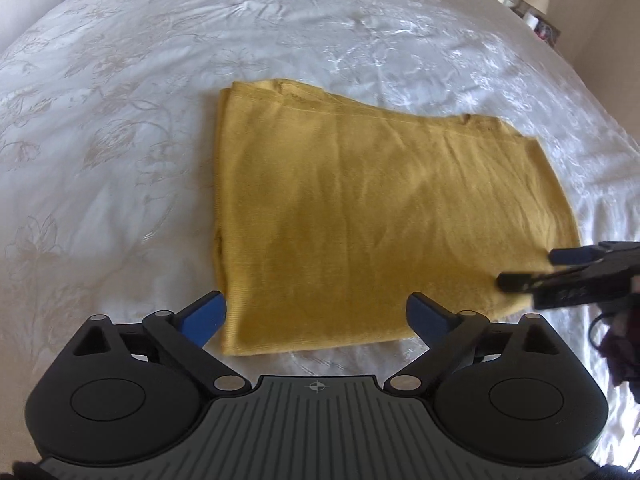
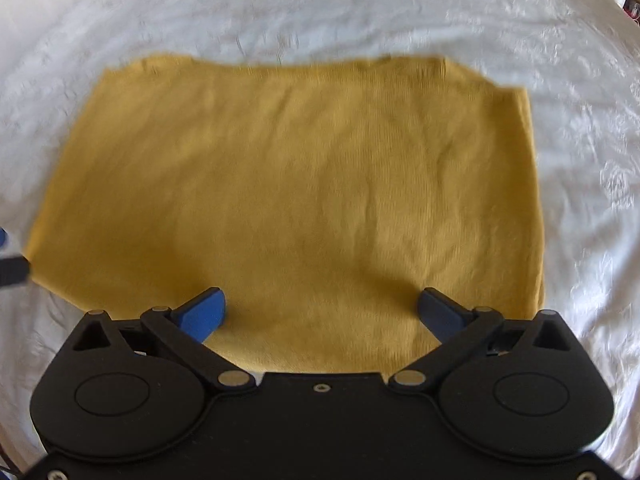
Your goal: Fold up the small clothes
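Both grippers, left (image 1: 316,314) and right (image 2: 322,310), had fingers spread, empty. Folded mustard garment (image 1: 360,208) on the bed (image 1: 120,120) looked soft, light; its 5 o'clock corner seemed best for pinching.

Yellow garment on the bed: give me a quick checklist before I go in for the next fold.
1. Left hand-held gripper open and empty: ok, the jaws stand wide apart at the near edge.
2. Right hand-held gripper open and empty: ok, the jaws are spread over the cloth.
3. Yellow garment lying flat: ok, only light creases show.
4. Layers aligned: not ok, the far edge is uneven and stepped.
5. Grippers at opposite sides of the near edge: ok, the left one is by the left corner, the right one by the right corner.
6. Cloth between either pair of jaws: cannot tell, the height above the fabric is unclear.
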`<action>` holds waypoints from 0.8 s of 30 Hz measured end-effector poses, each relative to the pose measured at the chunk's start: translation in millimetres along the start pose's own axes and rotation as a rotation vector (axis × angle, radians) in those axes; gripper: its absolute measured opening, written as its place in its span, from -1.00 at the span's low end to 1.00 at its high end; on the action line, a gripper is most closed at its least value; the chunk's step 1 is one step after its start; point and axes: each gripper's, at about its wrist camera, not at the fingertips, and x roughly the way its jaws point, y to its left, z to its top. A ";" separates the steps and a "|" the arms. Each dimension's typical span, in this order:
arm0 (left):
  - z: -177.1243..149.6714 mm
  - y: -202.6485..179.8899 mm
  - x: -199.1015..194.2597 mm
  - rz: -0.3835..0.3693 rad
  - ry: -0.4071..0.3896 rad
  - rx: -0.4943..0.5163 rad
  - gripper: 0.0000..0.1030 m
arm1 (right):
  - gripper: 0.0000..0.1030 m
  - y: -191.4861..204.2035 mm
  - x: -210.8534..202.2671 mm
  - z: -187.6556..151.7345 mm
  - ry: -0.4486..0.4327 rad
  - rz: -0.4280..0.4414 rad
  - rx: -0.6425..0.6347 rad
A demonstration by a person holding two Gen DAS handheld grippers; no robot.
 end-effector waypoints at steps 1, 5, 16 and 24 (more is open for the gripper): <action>-0.4 -3.5 -0.4 0.001 0.002 0.008 0.91 | 0.99 -0.1 2.2 -8.2 0.005 -0.009 -0.029; 1.5 -14.2 1.1 0.002 0.008 0.028 0.92 | 0.99 -8.9 -7.1 -33.4 0.018 0.000 -0.093; 49.4 -64.9 34.7 -0.045 -0.008 0.074 0.92 | 0.99 -103.2 -59.4 -33.1 -0.168 0.143 0.216; 94.0 -91.1 81.1 -0.019 0.023 0.074 0.92 | 0.99 -167.9 -35.8 -10.1 -0.170 0.276 0.453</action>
